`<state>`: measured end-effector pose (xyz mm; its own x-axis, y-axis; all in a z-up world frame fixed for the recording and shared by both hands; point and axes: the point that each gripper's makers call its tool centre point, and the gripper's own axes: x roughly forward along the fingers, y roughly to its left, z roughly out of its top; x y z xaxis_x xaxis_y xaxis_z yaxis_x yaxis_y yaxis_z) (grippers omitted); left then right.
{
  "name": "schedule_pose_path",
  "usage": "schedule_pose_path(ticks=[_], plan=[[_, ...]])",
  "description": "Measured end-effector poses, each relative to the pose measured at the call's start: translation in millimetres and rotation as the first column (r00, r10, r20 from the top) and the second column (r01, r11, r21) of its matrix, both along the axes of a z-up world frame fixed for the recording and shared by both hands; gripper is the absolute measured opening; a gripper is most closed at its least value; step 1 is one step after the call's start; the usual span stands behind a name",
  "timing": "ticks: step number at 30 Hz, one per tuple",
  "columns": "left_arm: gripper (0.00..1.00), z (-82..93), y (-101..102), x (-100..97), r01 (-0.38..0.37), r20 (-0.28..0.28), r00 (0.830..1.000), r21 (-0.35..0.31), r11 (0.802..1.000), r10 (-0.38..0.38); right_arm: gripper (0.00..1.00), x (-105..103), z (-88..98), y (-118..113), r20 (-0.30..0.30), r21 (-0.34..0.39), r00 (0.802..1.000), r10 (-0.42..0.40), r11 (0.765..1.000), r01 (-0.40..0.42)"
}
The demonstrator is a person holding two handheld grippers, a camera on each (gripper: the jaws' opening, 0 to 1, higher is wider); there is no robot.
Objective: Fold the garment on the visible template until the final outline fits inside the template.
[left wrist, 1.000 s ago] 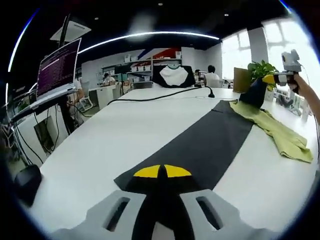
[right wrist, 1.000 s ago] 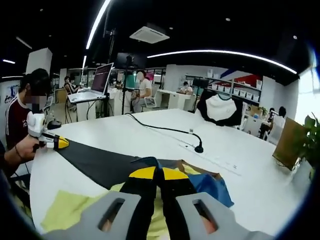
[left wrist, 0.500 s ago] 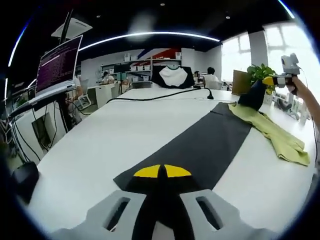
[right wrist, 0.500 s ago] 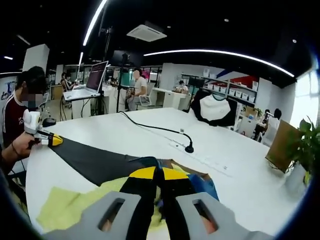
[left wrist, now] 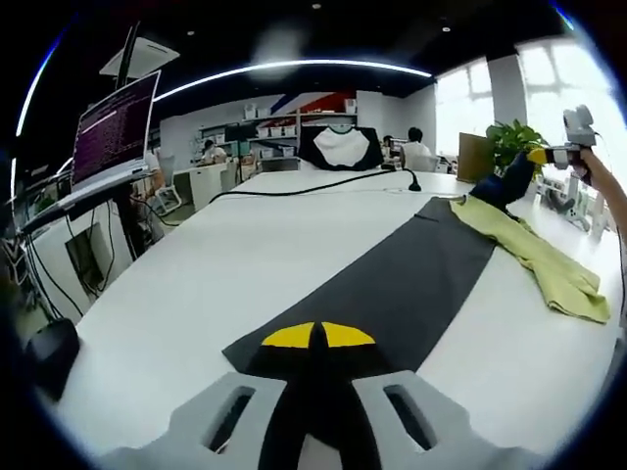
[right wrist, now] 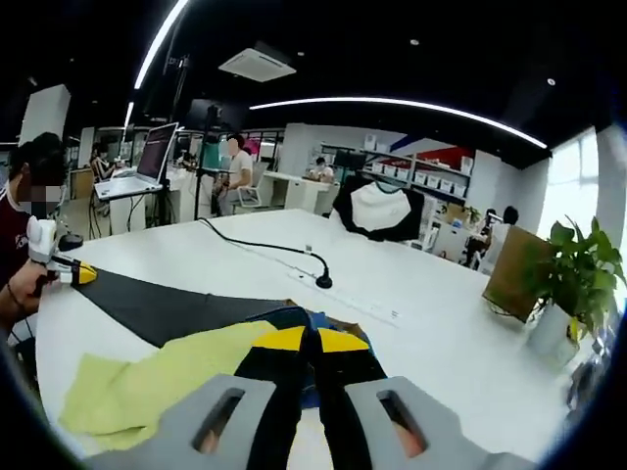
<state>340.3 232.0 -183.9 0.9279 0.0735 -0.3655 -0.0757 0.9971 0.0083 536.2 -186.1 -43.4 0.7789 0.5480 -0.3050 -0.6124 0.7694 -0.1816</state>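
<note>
Since the earlier frames, yellow cloth (right wrist: 157, 377) has spread further toward the right gripper (right wrist: 312, 341), and more white table (right wrist: 411, 294) shows ahead of that gripper; the left gripper's outlook is nearly unchanged. Garment (left wrist: 411, 274): a long black panel lying flat on the table (left wrist: 245, 245), its long axis running straight ahead and rightward from the left gripper (left wrist: 317, 336) to the far right gripper (left wrist: 549, 155). Each gripper is closed on one end of the garment, the left on the near black corner, the right on a bunch of black, blue and yellow fabric raised off the table. Seen from the right gripper, the left gripper (right wrist: 71, 274) lies far to its left. No template outline is discernible. Judgement: the coming fold turns on bringing one end along this axis toward the other.
</note>
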Motion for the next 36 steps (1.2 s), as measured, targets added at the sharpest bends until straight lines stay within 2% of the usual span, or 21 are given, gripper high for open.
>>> schedule_pose_path(ticks=[7,17,21,23,29,36], plan=[[0.01,0.0,0.2,-0.1,0.0,-0.002,1.0,-0.005,1.0,0.0,0.0,1.2,2.7,-29.2,0.017,0.008,0.998,-0.055,0.998,0.054],[0.01,0.3,0.5,0.2,0.008,0.003,1.0,-0.021,1.0,-0.008,0.0,8.7,-4.0,-80.3,0.004,0.011,0.988,-0.152,0.988,0.152],[0.01,0.5,0.6,0.1,0.008,0.007,1.0,-0.03,1.0,-0.008,0.0,6.9,-9.2,-94.1,-0.012,0.015,0.983,-0.184,0.983,0.184],[0.01,0.6,0.8,0.0,0.009,0.009,1.0,-0.034,0.999,-0.009,0.0,5.3,-9.9,-98.1,0.001,0.01,0.983,-0.186,0.982,0.186],[0.01,0.8,0.2,0.6,0.016,-0.011,1.0,-0.015,1.0,-0.016,0.0,1.6,-15.0,-126.1,-0.009,0.037,0.969,-0.248,0.968,0.248],[0.01,0.9,0.3,0.7,0.01,-0.015,1.0,-0.018,1.0,-0.01,0.0,-2.2,-30.5,-158.8,-0.043,0.068,0.949,-0.313,0.947,0.315]])
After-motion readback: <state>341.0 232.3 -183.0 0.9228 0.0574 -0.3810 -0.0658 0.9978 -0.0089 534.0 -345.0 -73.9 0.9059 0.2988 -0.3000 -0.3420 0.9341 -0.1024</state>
